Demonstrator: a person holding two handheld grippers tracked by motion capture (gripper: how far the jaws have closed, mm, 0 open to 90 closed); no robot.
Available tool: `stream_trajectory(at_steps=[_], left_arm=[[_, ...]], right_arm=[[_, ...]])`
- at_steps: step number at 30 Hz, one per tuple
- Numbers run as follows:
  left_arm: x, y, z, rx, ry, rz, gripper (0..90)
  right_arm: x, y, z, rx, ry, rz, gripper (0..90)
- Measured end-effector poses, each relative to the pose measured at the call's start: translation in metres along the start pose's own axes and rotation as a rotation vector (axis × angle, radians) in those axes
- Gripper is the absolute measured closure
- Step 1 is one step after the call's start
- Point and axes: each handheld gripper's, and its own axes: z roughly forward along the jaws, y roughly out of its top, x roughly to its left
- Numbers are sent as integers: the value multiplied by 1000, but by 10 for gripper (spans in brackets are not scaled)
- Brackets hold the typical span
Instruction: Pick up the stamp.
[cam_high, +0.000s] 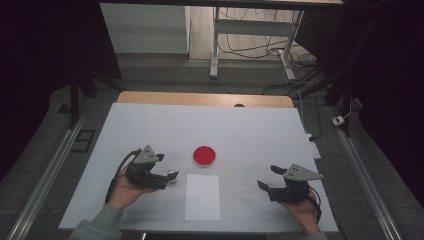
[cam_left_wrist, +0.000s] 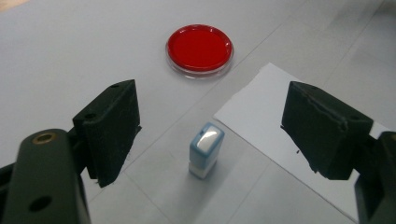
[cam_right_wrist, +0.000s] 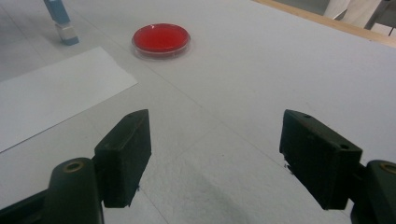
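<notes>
A small blue and white stamp (cam_left_wrist: 205, 149) stands upright on the white table cover, just left of a white paper sheet (cam_high: 202, 196). My left gripper (cam_left_wrist: 210, 116) is open, with the stamp (cam_high: 172, 175) between its wide jaws; neither pad touches it. A round red ink pad (cam_high: 204, 155) lies beyond the sheet; the left gripper view has the ink pad (cam_left_wrist: 199, 49) ahead of the jaws. My right gripper (cam_high: 268, 177) rests open at the right with nothing between its jaws (cam_right_wrist: 215, 140). Its view looks toward the ink pad (cam_right_wrist: 161, 38), the stamp (cam_right_wrist: 60, 21) and the sheet (cam_right_wrist: 51, 93).
The white cover (cam_high: 250, 130) spans the table, with a wooden edge (cam_high: 200, 98) at the far side. Metal rails run along both sides of the table. A desk frame (cam_high: 215, 45) and cables stand on the floor beyond.
</notes>
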Motion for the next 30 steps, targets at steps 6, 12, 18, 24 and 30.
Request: stream_trajectory(at_steps=[6,12,18,24,30], left_arm=[[4,3,11,43,-19,33,223],[4,-3,15,84,-34,78,286],[5,-8,17,96,-34,100,378],[3,-13,24,117,-37,143,450],[2,-15,27,122,-32,167,497]], right_arm=[[2,0,3,19,6,-11,246],[2,-1,3,20,6,-7,247],[2,-2,4,23,5,-8,247],[1,-3,5,26,3,-7,247],[1,-4,5,32,-4,-5,247]])
